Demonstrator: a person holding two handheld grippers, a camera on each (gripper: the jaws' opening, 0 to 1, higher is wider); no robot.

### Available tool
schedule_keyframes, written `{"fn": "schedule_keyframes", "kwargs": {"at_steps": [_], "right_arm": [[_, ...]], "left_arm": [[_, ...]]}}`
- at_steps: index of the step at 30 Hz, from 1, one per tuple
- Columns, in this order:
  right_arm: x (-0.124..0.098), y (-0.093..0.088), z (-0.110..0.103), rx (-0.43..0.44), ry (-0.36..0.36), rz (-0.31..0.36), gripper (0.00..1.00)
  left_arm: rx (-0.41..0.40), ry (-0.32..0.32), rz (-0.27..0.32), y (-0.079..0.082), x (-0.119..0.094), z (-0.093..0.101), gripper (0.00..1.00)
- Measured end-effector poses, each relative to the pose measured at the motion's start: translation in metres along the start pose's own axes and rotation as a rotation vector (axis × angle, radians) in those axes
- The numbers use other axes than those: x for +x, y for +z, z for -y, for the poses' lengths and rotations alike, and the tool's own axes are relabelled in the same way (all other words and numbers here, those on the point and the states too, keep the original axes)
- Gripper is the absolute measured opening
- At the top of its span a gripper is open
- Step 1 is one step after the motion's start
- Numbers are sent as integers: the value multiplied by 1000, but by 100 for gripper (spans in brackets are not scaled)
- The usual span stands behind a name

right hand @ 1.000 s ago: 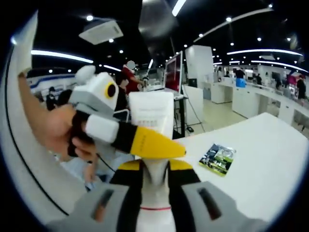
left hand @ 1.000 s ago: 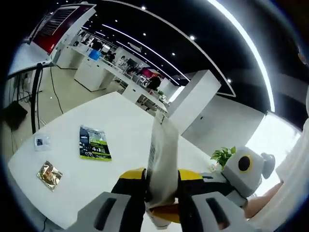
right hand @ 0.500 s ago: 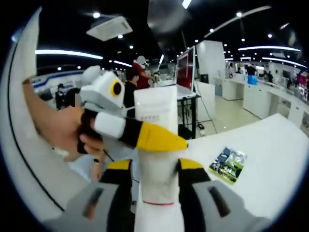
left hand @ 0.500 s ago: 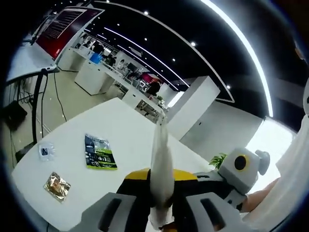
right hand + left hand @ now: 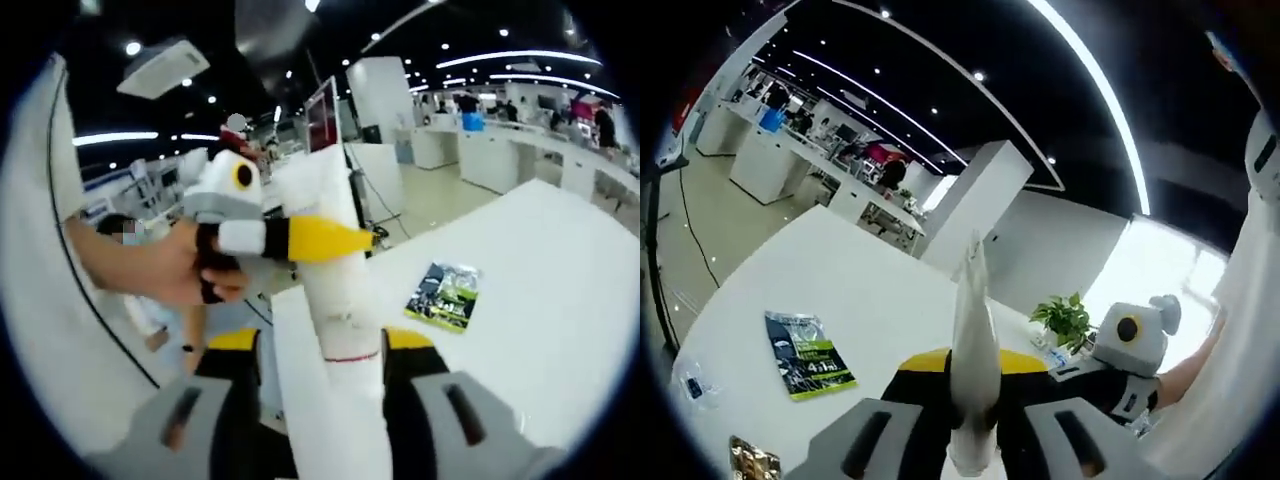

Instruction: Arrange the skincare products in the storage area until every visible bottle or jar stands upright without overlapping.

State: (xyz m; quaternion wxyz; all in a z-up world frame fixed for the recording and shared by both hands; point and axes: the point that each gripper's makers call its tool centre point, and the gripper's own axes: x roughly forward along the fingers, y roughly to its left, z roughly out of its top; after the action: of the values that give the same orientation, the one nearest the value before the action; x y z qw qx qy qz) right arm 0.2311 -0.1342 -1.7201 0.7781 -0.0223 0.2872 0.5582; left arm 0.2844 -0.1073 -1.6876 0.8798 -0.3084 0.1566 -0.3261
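Two grippers have hold of one white squeeze tube [image 5: 335,290], held up in the air above the round white table [image 5: 875,300]. In the left gripper view, your left gripper [image 5: 973,425] pinches the tube edge-on, so you see only its thin crimped seam; its lower end is cut off. Left of it on the table lie a dark green-printed sachet [image 5: 807,354] and a gold foil packet [image 5: 752,460], half cut off. In the right gripper view, your right gripper [image 5: 335,400] clamps the tube's broad face; its print is too small to read.
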Motion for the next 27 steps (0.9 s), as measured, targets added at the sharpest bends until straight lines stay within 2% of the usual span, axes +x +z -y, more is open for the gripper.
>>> {"fn": "schedule_keyframes", "kwargs": {"at_steps": [4, 6, 8, 14, 18, 21, 22, 23, 26, 27], "right_arm": [[4, 3, 0, 36, -24, 8, 45], [7, 11, -4, 131, 6, 59, 44], [7, 11, 1, 172, -13, 71, 44], [1, 28, 11, 245, -54, 140, 42], [-3, 35, 14, 239, -84, 156, 42], [-3, 48, 13, 206, -92, 167, 42], [-1, 52, 12, 192, -92, 165, 42], [1, 56, 10, 170, -77, 158, 42], [7, 62, 2, 97, 6, 104, 43], [7, 66, 2, 62, 23, 85, 43]], "left_arm": [[35, -21, -22, 5, -2, -10, 13], [33, -36, -28, 6, -5, -14, 13], [44, -49, -36, 6, -7, -16, 13], [69, -77, -103, -3, -8, -24, 13], [103, -101, -150, -9, -4, -24, 13], [175, -116, -200, -14, -1, -22, 13], [217, -142, -223, -16, 1, -18, 14], [261, -185, -244, -19, 0, -12, 14], [316, -234, -276, -23, -2, -4, 14], [365, -248, -322, -31, -4, -3, 14]]}}
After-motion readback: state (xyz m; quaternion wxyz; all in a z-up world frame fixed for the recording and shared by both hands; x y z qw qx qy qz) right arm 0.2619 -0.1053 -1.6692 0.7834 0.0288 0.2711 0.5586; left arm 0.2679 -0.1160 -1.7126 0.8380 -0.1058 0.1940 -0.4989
